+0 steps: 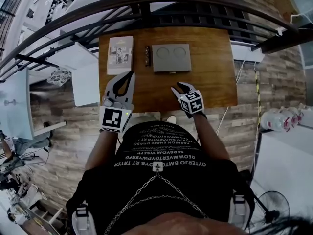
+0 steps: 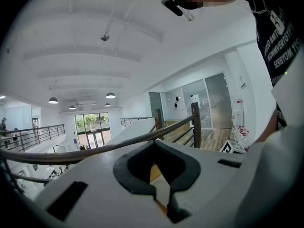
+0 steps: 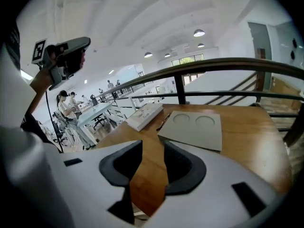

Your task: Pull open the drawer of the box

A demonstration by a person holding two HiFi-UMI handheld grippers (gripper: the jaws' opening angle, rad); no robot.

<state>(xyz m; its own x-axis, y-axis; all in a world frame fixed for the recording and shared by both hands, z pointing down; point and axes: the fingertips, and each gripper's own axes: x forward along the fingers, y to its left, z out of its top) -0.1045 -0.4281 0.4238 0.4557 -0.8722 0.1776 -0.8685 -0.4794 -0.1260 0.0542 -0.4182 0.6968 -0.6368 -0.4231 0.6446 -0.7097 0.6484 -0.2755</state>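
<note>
A flat grey box (image 1: 171, 58) with two round recesses in its lid lies at the back of the wooden table (image 1: 215, 82). Its drawer looks closed, with a small pull (image 1: 171, 73) on the near edge. My right gripper (image 1: 179, 87) hovers over the table's near edge, well short of the box (image 3: 194, 129). It stands open (image 3: 152, 146) with only bare wood between its jaws. My left gripper (image 1: 130, 74) is held over the table's near left part, tilted up toward the ceiling. Its tips (image 2: 154, 144) meet, with nothing held.
A white book (image 1: 120, 55) lies left of the box, with a small dark object (image 1: 146, 56) between them. A dark metal railing (image 1: 195, 13) runs behind the table. White desks (image 1: 83, 72) stand to the left. The person's torso is at the near edge.
</note>
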